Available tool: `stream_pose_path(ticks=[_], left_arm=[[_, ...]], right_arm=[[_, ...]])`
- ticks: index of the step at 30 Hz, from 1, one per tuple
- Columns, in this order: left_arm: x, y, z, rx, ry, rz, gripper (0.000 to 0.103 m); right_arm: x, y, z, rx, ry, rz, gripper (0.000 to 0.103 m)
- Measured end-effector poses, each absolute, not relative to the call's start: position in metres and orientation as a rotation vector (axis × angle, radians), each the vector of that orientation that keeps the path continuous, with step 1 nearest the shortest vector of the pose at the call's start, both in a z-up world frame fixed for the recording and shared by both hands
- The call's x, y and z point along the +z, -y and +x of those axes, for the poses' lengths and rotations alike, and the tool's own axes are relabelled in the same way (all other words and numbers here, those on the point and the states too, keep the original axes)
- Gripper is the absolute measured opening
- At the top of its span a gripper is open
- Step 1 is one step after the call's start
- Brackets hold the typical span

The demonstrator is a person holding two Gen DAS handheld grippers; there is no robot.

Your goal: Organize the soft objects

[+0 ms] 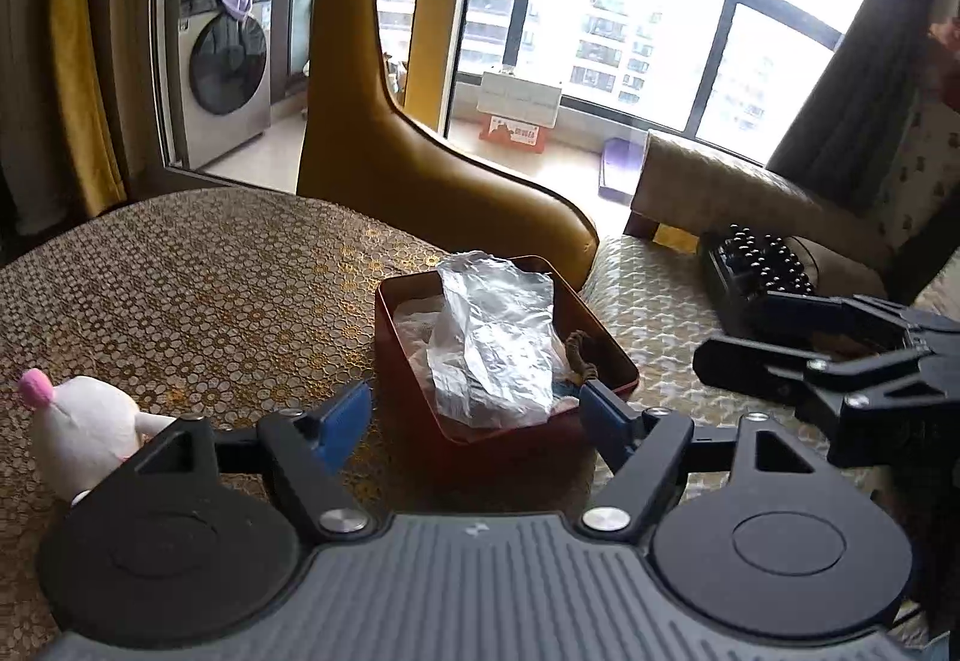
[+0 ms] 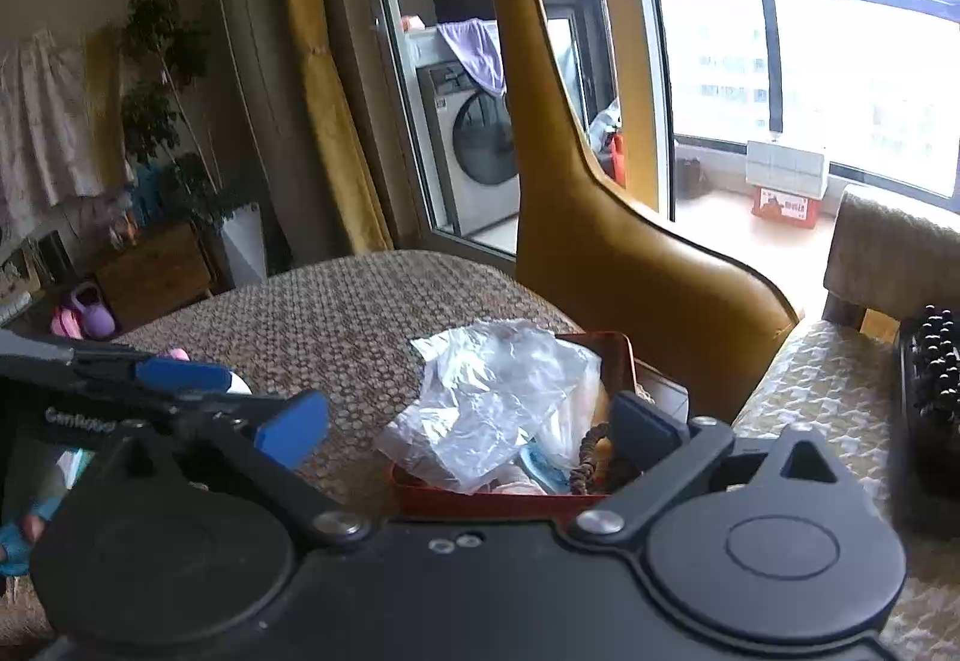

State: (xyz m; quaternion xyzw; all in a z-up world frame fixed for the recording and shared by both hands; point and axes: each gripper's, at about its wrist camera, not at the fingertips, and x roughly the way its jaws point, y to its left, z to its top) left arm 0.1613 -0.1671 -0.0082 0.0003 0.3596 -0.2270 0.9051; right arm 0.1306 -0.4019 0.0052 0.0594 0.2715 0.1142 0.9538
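Observation:
A red box (image 1: 600,337) stands on the patterned table (image 1: 198,289), with a crumpled clear plastic bag (image 1: 498,337) sticking up out of it and a brown braided band (image 1: 579,355) at its right side. My left gripper (image 1: 474,421) hangs open just in front of the box, nothing between its blue pads. A white plush toy with a pink tip (image 1: 78,427) lies at the left. My right gripper (image 2: 468,433) stands wide open over the near edge of the same box (image 2: 606,355) and its bag (image 2: 498,397), gripping nothing. It also shows from the side (image 1: 738,328).
A tall yellow leather giraffe figure (image 1: 420,151) stands behind the table. A black beaded object (image 1: 756,265) lies on the pale cushion to the right. Beyond a glass door are a washing machine (image 1: 222,73) and large windows. My left gripper's blue pad (image 2: 180,374) shows at left.

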Motion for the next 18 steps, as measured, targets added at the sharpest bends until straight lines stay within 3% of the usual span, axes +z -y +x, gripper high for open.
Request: stream_pose_path(ticks=[3,8,12,18], left_arm=[[-0.003,0.165,0.147,-0.474,-0.724,0.020,0.086],[0.001,0.164,0.124,-0.448,-0.667,0.076,0.086],[0.003,0.164,0.113,-0.432,-0.645,0.084,0.101],[0.004,0.162,0.100,-0.421,-0.608,0.056,0.101]], right_arm=[[0.009,0.401,0.122,0.233,-0.521,0.125,0.102],[0.012,0.398,0.106,0.239,-0.476,0.116,0.103],[0.013,0.399,0.094,0.243,-0.442,0.148,0.103],[0.008,0.399,0.083,0.212,-0.429,0.163,0.103]])
